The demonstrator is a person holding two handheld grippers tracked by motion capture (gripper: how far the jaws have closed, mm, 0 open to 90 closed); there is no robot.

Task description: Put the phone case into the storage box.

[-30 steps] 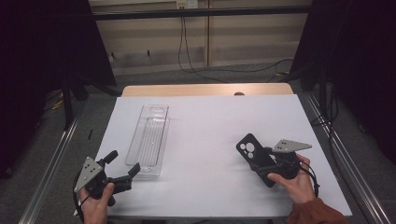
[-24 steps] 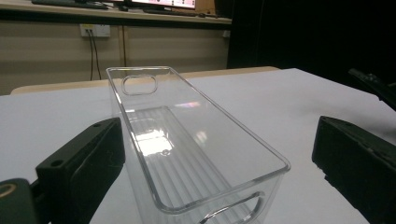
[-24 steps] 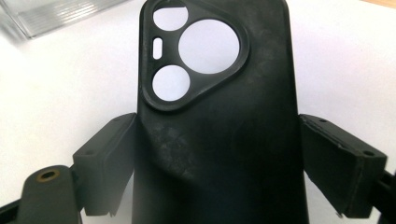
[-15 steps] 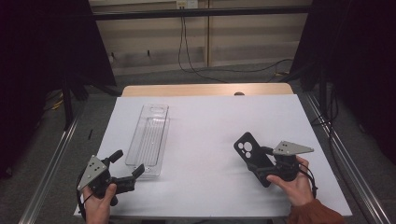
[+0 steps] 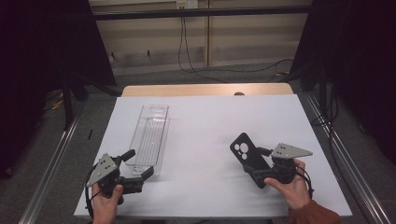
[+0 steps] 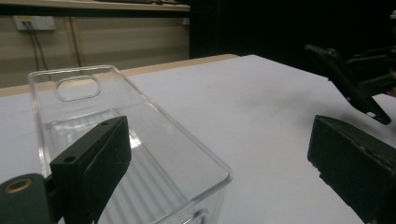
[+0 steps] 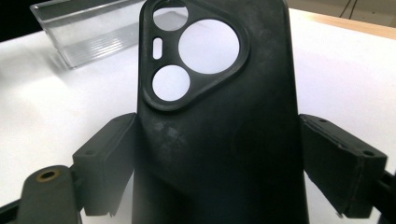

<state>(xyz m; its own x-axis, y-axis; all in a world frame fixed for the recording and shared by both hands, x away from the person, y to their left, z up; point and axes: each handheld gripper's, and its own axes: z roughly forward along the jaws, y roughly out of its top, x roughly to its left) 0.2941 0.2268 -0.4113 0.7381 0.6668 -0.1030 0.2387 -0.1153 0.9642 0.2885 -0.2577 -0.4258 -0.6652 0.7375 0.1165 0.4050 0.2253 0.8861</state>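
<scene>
The right gripper (image 5: 261,171) pinched a black phone case (image 7: 215,116) across its width, one jaw pressing each long side, and held it tilted above the white table (image 5: 205,140) at the near right. The case's camera cut-outs pointed toward the far left. The left gripper (image 5: 140,170) sat at the near left with its jaws spread; they had just been closing a little, and one jaw stood over the near end of a long clear tray (image 5: 152,133) with nothing pinched between them. In the left gripper view the tray's (image 6: 130,140) near corner lay between the two jaws, its thin rim upright.

The step in hand looked like steadying the tray so the case could go in. To do that well, the left jaws would probably need to settle squarely on the near wall without tipping the light plastic, while the right gripper kept its hold on the case.

Open white surface lay between the two grippers and beyond the tray. The table's near edge ran just under both hands, and its right edge was close to the right hand (image 5: 292,189).
</scene>
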